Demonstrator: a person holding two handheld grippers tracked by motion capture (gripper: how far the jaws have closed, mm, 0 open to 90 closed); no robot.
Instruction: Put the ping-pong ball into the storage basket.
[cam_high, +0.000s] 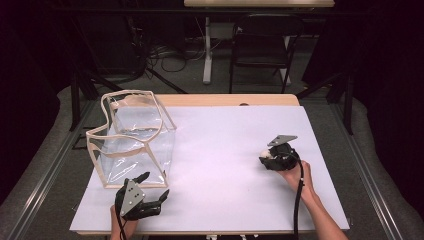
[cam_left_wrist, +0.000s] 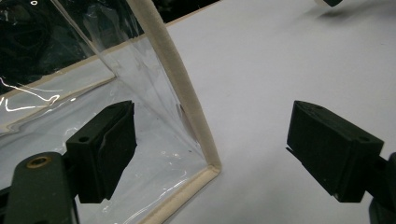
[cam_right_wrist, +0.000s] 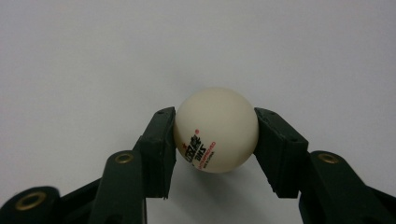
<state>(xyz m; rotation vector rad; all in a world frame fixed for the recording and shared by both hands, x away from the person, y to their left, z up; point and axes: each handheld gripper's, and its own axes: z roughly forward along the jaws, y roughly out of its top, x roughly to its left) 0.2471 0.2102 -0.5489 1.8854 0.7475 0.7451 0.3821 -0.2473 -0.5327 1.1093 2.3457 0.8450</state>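
A clear plastic bag (cam_high: 134, 140) with cream fabric edging stands open-topped at the left of the white table sheet (cam_high: 225, 165). My left gripper (cam_high: 152, 186) is open at the bag's near right corner; in the left gripper view its jaws straddle the cream corner seam (cam_left_wrist: 187, 100), one pad against the clear wall. A white ping-pong ball (cam_right_wrist: 215, 129) with black and red print sits squeezed between the jaws of my right gripper (cam_right_wrist: 215, 140). In the high view that gripper (cam_high: 267, 156) rests low at the right of the sheet, the ball (cam_high: 265, 153) just visible.
A wooden table edge (cam_high: 230, 100) runs behind the sheet. Beyond it stand a black chair (cam_high: 262, 42) and a white table leg (cam_high: 207, 50) among floor cables. Dark rails flank the table.
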